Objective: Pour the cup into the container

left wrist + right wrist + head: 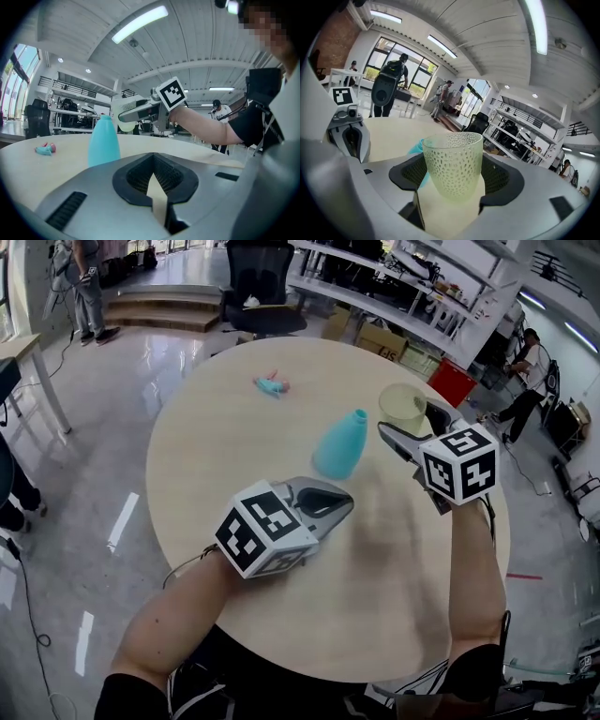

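Note:
A pale green dimpled glass cup [403, 404] [452, 161] stands upright between the jaws of my right gripper [411, 420] [452, 180], which is shut on it and holds it above the round wooden table [281, 418]. The turquoise bottle-shaped container [339, 444] [103, 140] stands upright on the table, just left of the cup. My left gripper [339, 506] [154, 180] hovers over the table in front of the container, shut with nothing in it. In the left gripper view, the right gripper [137, 110] and cup [123, 124] show beyond the container.
A small pink and teal object [272, 383] lies on the far side of the table. A black office chair [258, 287] stands behind the table. A red box [452, 381] and shelves are at the back right, and people stand around the room's edges.

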A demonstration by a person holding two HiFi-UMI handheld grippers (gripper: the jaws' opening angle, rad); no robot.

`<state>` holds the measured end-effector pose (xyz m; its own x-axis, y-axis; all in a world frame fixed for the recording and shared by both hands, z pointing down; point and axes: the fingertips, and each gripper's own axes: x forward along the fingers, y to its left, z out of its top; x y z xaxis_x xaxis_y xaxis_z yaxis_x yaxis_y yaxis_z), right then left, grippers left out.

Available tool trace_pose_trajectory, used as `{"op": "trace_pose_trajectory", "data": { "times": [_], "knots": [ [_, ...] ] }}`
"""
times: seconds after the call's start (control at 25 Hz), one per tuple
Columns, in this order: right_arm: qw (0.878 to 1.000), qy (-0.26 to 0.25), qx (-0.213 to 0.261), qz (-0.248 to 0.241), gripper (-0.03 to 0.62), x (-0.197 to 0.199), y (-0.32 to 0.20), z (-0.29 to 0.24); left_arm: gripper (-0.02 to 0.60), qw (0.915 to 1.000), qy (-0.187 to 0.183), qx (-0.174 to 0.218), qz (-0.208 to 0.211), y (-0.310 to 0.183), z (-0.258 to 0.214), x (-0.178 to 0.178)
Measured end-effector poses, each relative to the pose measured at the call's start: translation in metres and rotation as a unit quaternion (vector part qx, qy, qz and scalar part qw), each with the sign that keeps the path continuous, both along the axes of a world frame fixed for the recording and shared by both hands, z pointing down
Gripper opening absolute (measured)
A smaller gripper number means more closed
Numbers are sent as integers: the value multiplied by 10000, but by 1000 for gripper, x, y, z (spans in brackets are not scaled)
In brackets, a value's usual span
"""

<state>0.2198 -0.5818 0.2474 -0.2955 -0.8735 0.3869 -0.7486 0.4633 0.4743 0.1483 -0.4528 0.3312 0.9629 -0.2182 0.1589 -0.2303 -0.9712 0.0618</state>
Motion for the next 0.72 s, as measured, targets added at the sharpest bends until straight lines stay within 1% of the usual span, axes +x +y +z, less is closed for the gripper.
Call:
{"op": "trace_pose_trajectory", "data": {
  "times": [0.24, 0.32, 0.52, 0.72],
  "knots": [
    [9969, 786, 100, -10, 367, -7, -3, -3, -2, 9997, 21, -11, -239, -9, -3, -7],
    [9948, 1013, 108, -2, 367, -7, -4, -2, -2, 9997, 19, -14, -245, -11, -2, -9],
    [9905, 1373, 79, -34, 367, -12, -6, 0, -2, 9997, 18, 2, -232, -13, -2, -12],
    [9837, 1793, 152, -7, 367, -12, -8, 0, -2, 9996, 10, -16, -269, -14, -1, -13]
  ]
}}
